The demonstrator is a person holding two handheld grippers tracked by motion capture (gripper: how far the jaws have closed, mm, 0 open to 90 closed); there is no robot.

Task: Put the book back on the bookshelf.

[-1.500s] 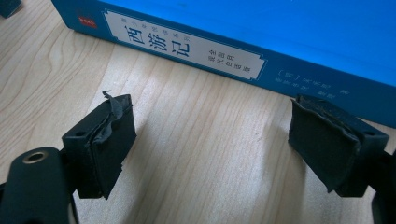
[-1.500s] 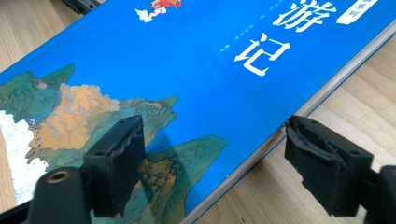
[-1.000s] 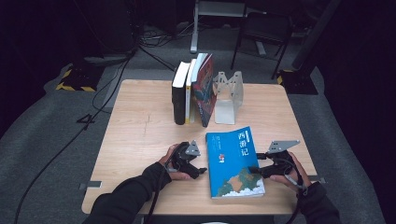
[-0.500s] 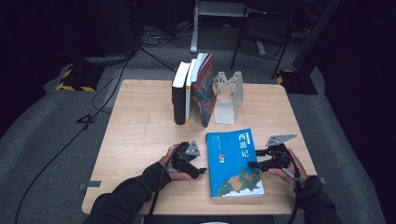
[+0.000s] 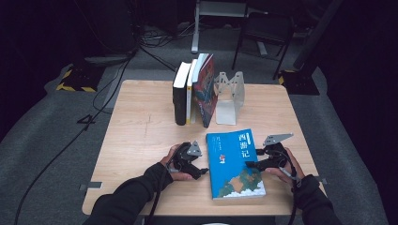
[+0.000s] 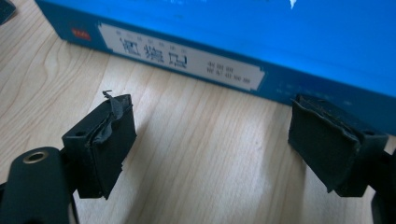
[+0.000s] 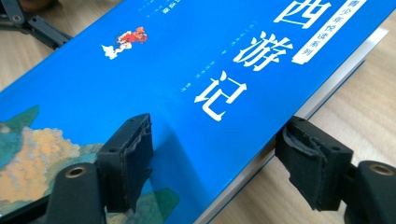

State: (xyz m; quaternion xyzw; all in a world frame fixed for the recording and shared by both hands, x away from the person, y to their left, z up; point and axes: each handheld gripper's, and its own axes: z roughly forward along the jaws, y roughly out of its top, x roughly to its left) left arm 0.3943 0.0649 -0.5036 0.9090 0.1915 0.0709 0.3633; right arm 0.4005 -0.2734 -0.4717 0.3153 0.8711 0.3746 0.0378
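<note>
I have the blue book (image 5: 234,164) lying flat near the table's (image 5: 141,131) front edge, toward the right corner. My right gripper (image 5: 256,164) straddles its page edge; the jaws have just been opening, one above the cover and one beside it, not pressing. My left gripper (image 5: 202,171) waits open by the spine. I'd bite deeper before lifting; there is open tabletop toward the upright books (image 5: 195,93) and bookend (image 5: 230,96).

The book (image 5: 234,164) has a glossy blue paper cover that catches the light. It lies on a table (image 5: 141,136) of pale, matt wood with fine grain. The gripper pads (image 6: 108,140) are matt black rubber or foam (frayed and rough at the edges). The bookend (image 5: 230,96) looks like pale painted metal.
</note>
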